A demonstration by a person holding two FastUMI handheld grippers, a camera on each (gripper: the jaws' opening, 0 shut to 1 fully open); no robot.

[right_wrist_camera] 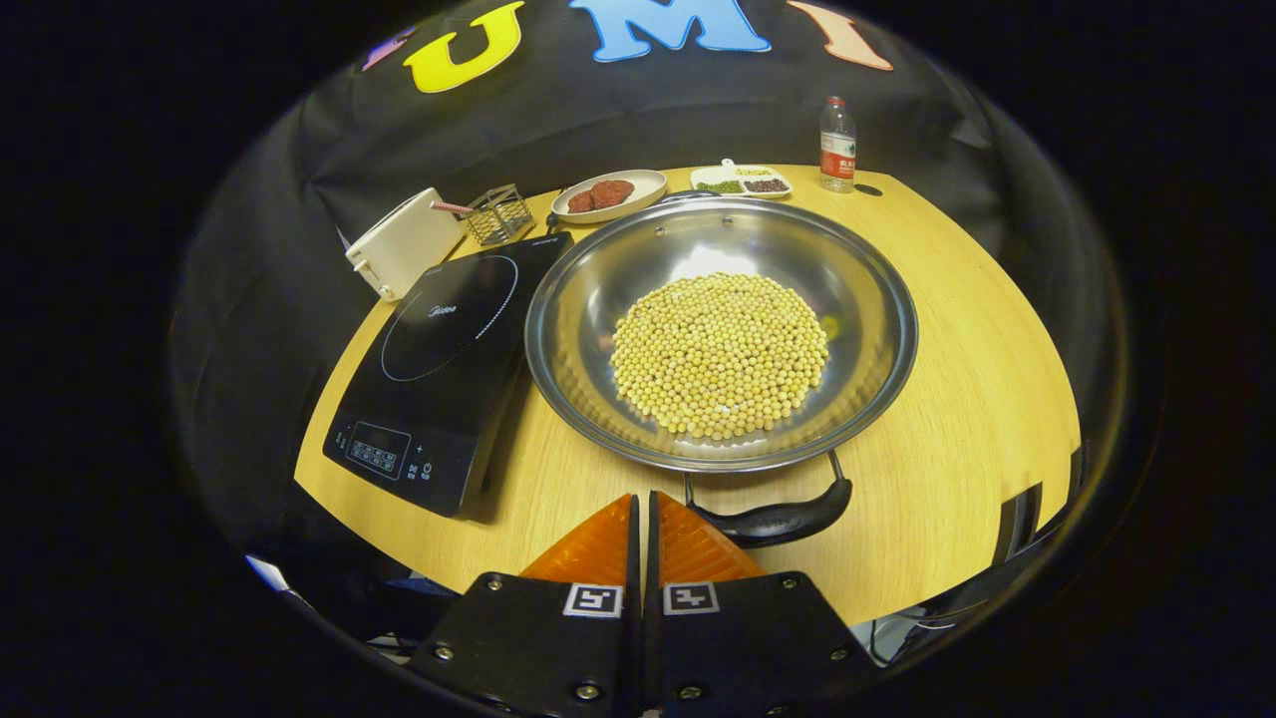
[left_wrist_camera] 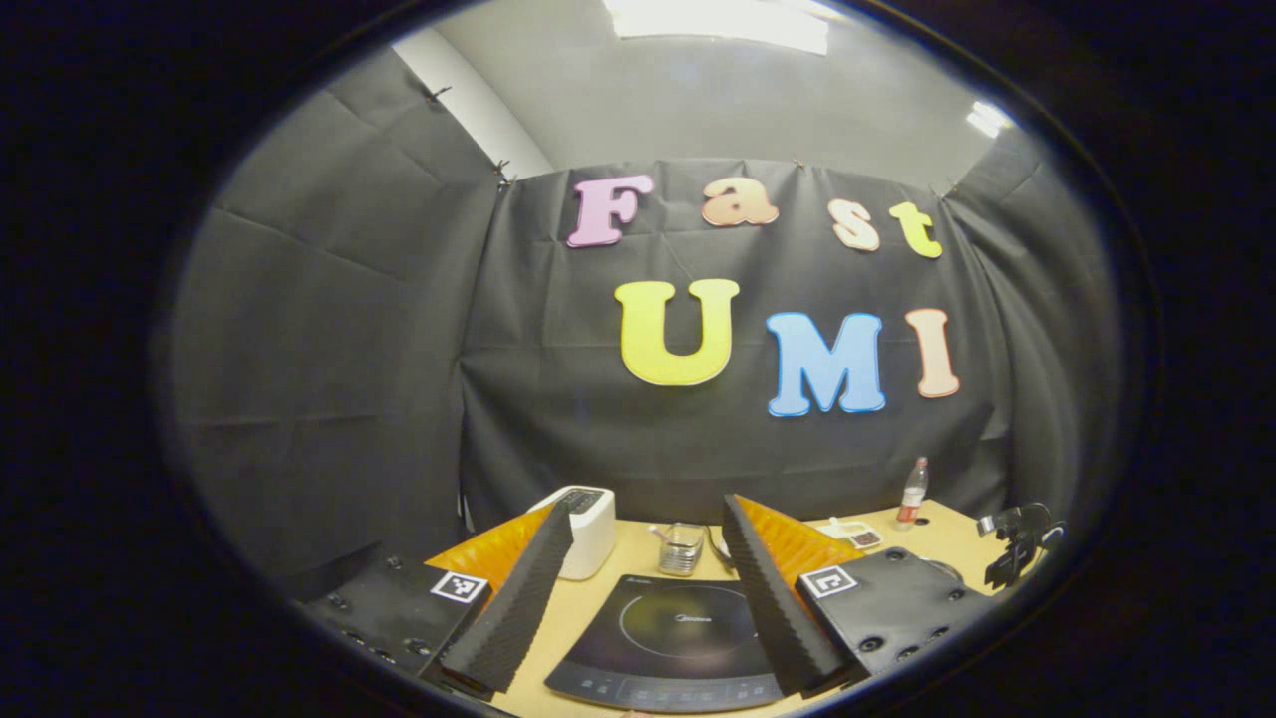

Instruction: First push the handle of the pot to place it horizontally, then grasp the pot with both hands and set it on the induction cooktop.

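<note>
A wide steel pot (right_wrist_camera: 877,309) holding a heap of yellow beans (right_wrist_camera: 720,354) sits on the wooden table (right_wrist_camera: 977,399), right of the black induction cooktop (right_wrist_camera: 439,369). Its black near handle (right_wrist_camera: 773,519) points toward me; a far handle edge shows behind the rim. My right gripper (right_wrist_camera: 643,499) is shut with nothing in it, hovering just short and left of that near handle. In the left gripper view, my left gripper (left_wrist_camera: 648,529) is open, held above the cooktop (left_wrist_camera: 678,638) and aimed at the booth's back wall.
A white toaster (right_wrist_camera: 404,242), a small wire basket (right_wrist_camera: 498,212), a plate of red food (right_wrist_camera: 610,192), a divided dish (right_wrist_camera: 743,180) and a bottle (right_wrist_camera: 836,145) line the table's far side. A black stand (left_wrist_camera: 1017,548) sits at the right edge.
</note>
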